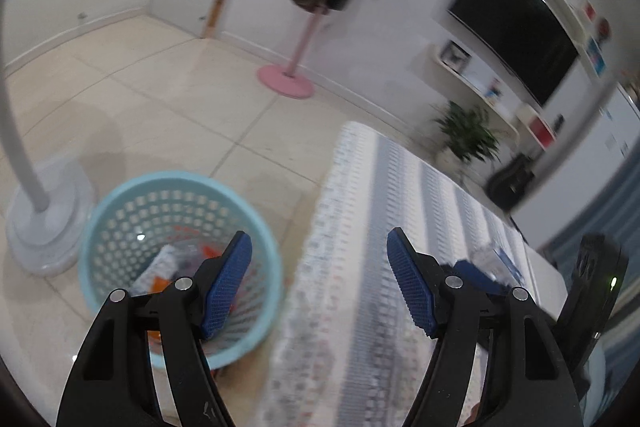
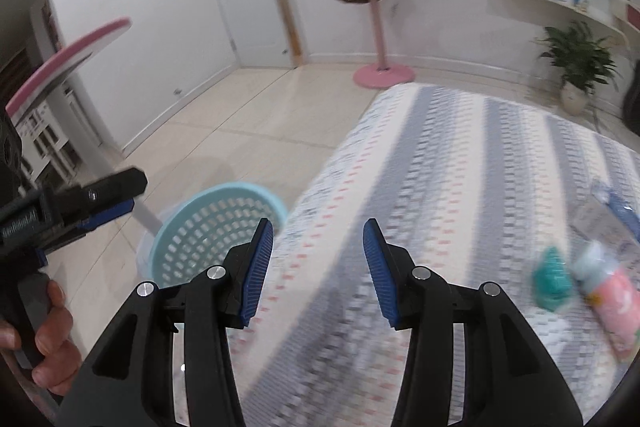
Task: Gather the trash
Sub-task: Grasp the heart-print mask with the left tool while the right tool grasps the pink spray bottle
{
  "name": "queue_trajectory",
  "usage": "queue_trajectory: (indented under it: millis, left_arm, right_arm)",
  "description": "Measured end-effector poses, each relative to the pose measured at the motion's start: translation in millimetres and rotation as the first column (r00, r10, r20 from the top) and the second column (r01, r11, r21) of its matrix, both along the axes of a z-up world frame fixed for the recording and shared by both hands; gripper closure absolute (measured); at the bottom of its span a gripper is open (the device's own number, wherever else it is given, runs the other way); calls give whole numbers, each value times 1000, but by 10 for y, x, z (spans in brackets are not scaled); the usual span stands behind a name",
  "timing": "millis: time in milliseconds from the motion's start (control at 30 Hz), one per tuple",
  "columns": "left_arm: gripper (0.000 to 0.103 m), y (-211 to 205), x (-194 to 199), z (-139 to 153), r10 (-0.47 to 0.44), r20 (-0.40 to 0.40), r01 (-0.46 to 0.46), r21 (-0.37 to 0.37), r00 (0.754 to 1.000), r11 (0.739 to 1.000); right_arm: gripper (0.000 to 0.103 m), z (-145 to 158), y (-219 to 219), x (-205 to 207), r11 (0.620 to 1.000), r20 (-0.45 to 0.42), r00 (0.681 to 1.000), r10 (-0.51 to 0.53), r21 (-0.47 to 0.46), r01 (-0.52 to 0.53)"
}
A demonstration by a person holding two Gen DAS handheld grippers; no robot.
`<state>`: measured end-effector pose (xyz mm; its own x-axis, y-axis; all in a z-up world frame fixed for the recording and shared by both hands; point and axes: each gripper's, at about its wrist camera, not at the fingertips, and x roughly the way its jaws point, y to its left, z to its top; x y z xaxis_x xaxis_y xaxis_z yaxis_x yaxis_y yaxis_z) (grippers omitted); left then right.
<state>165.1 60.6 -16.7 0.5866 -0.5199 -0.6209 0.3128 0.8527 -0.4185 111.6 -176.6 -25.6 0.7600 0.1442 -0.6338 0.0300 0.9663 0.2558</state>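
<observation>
Table (image 2: pixel 460 163) covered by a cloth in grey, white and cream stripes with small red dashes; cloth hangs over the near edge.

On the cloth, right side of right wrist view: crumpled green wrapper (image 2: pixel 552 283), and touching it on its right a pink and white packet (image 2: pixel 612 303). Farther back, near the right edge, a clear plastic wrapper (image 2: pixel 592 211) with a blue item (image 2: pixel 624 211) just beside it; both blurred.

Floor (image 1: pixel 160 99): pale beige tiles. Standing on it: light blue perforated basket (image 1: pixel 120 211) beside the table, holding wrappers; white round stand base (image 1: pixel 44 223) just left of the basket; pink round coat-stand base (image 1: pixel 286 81) near the wall; potted plant (image 2: pixel 576 67).
</observation>
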Motion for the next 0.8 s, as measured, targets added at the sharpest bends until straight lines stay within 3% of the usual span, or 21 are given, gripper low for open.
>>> queue_trajectory:
  millis: [200,467,633,800]
  left_arm:
    - [34,-792,-236,-8,-179,17,179,36,984,983]
    - [32,-1763,-623,-304,-392,-34,393,94,919,915]
    - [31,-2190,-753,-575,-457,-85,465,146,885,873]
    - [31,-2480,-778,-822,-479,-141,499,211,866,840]
  right_arm:
    - [59,157,-606,-335,995,39,994,-101,10,100]
    - [59,219,-1386,-809,975,68,973,-222,7,222]
    - [59,163,-1840,-1053,962,50,960,-274,-2,275]
    - [56,11,-2173,-1190,951,-9,951,-308,-20,308]
